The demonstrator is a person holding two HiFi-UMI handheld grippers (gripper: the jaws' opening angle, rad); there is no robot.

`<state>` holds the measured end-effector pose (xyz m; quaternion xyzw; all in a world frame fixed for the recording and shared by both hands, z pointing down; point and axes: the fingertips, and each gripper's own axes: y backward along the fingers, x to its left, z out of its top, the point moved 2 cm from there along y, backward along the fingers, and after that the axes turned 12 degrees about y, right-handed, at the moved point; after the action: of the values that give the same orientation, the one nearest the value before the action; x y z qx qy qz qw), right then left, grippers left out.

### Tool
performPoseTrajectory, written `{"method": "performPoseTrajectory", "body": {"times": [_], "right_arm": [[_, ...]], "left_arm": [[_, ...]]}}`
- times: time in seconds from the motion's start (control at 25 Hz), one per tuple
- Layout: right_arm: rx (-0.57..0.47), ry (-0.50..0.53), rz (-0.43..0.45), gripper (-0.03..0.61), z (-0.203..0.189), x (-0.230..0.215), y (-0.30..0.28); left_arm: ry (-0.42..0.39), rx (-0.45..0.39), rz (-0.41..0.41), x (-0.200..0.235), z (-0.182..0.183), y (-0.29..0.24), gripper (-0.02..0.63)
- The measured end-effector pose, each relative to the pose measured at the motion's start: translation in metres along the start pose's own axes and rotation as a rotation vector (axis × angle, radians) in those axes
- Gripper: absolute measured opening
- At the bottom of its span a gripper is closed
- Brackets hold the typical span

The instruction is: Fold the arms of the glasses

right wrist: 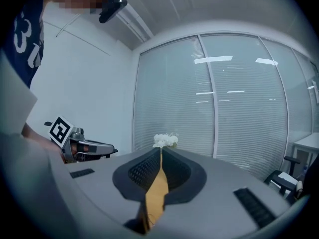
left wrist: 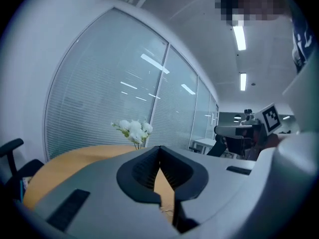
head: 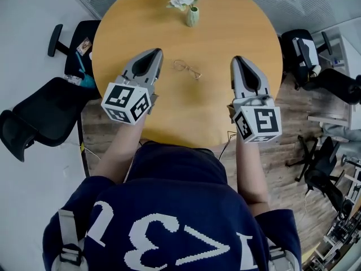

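The glasses (head: 187,69) lie on the round worktop (head: 225,44), long axis slanting upper left to lower right in the head view, between my left gripper (head: 153,53) and right gripper (head: 239,60), both closed on nothing; my navy top shows a white 3.

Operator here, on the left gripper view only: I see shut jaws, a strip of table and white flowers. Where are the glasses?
Observer: The glasses lie on the round table, between the left gripper and the right gripper, touching neither.
Operator: Is the right gripper holding anything?
Observer: No. Its own view shows the jaws shut, with nothing between them.
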<state>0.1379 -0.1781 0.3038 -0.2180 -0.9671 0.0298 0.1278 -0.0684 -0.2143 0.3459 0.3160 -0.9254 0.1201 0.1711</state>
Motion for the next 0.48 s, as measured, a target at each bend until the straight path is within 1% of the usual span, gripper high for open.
{"method": "performPoseTrajectory", "body": {"times": [0.2,0.36,0.48], "right_arm": [[-0.034,0.013,-0.024,0.032,0.019,0.001,0.006],[-0.067,0.022,-0.025,0.032,0.032,0.008,0.008],[-0.082,0.026,-0.031,0.032,0.037,0.009,0.012]], "left_arm": [[-0.100,-0.056,0.027,-0.005,0.027,0.023,0.015],[-0.104,-0.092,0.040,-0.003,0.039,0.036,0.015],[-0.122,-0.096,0.055,-0.001,0.041,0.041,0.015]]}}
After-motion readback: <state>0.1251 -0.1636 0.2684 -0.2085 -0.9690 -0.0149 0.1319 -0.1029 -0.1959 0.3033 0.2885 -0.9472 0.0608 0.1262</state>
